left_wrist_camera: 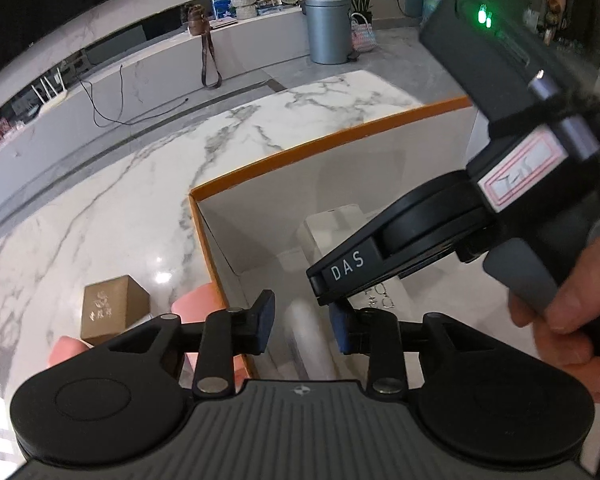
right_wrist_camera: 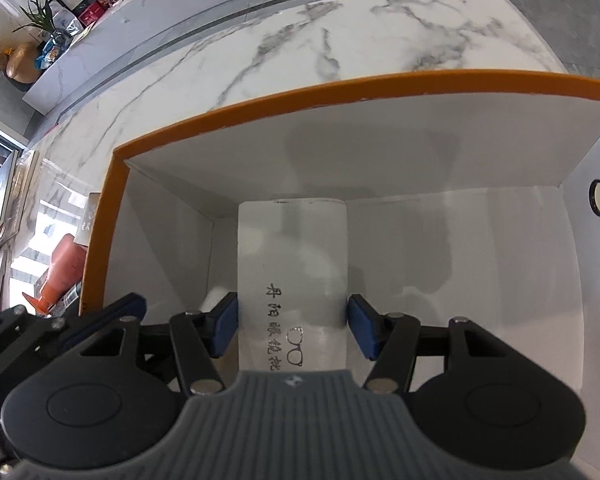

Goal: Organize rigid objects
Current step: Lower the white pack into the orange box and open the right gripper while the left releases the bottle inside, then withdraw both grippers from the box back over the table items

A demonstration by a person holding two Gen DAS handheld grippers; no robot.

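An open white box with an orange rim stands on the marble table. Inside it lies a white glasses case with black characters and a spectacles mark. My right gripper is down in the box, its blue pads pressed on the case's two long sides. In the left wrist view the orange rim shows again, and the right gripper's black body crosses over the case. My left gripper hangs over the box's left side, jaws apart. A blurred whitish tube lies below the gap, untouched.
A small brown carton stands on the table left of the box. A pinkish-orange object lies outside the box's left wall. A hand holds the right gripper. The marble table stretches beyond; a grey bin stands on the floor.
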